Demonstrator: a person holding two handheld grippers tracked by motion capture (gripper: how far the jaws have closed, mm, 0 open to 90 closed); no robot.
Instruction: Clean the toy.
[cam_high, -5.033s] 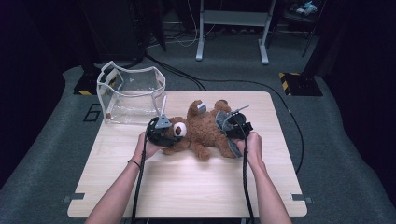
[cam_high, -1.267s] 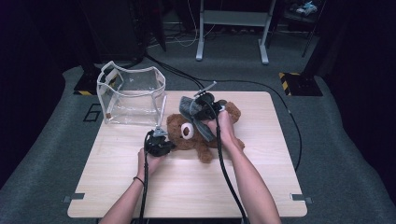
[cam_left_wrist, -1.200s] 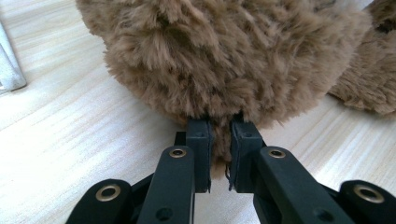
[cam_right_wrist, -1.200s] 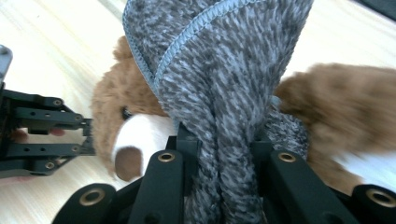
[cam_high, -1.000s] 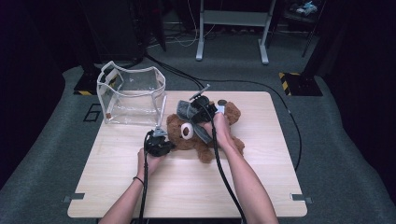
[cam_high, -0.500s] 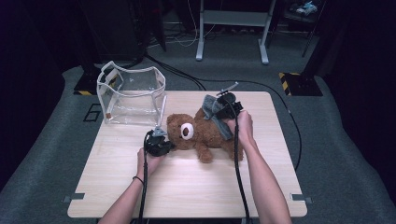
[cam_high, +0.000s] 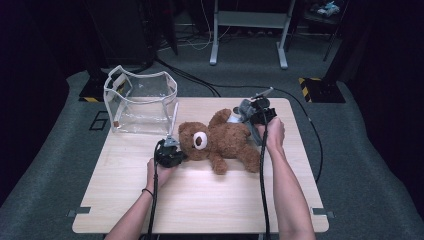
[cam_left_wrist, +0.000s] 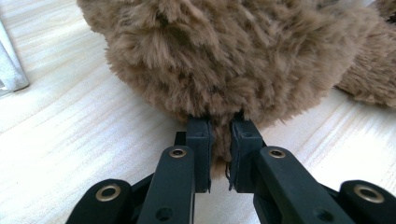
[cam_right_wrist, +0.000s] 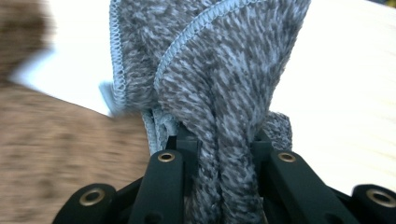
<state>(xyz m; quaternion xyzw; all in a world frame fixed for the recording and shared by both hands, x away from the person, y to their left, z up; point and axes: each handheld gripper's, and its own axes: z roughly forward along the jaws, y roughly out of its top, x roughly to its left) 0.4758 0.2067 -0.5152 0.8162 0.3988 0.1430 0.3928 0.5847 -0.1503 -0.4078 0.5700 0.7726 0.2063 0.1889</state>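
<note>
Two claws, both busy, so going biggest to smallest. Your bench (cam_high: 150, 210) carries a clear bag (cam_high: 141, 102) at its far left corner, standing with its mouth up, probably waiting as the drop-off spot. Beside it the teddy bear (cam_high: 225, 142) lies on its back across the middle of the bench, head toward your left hand. Your left claw (cam_left_wrist: 219, 154) is pinched together on a tuft of fur at the bear's head, which looks like an anchor so the toy doesn't slide. Your right claw (cam_right_wrist: 224, 158) is clamped on a bunched grey knit garment (cam_right_wrist: 219, 70), lifted just above the bear's far side by its raised arm. My guess is you're holding the knit gathered up like that so an opening can slip over a limb. Watch the fabric doesn't snag.
</note>
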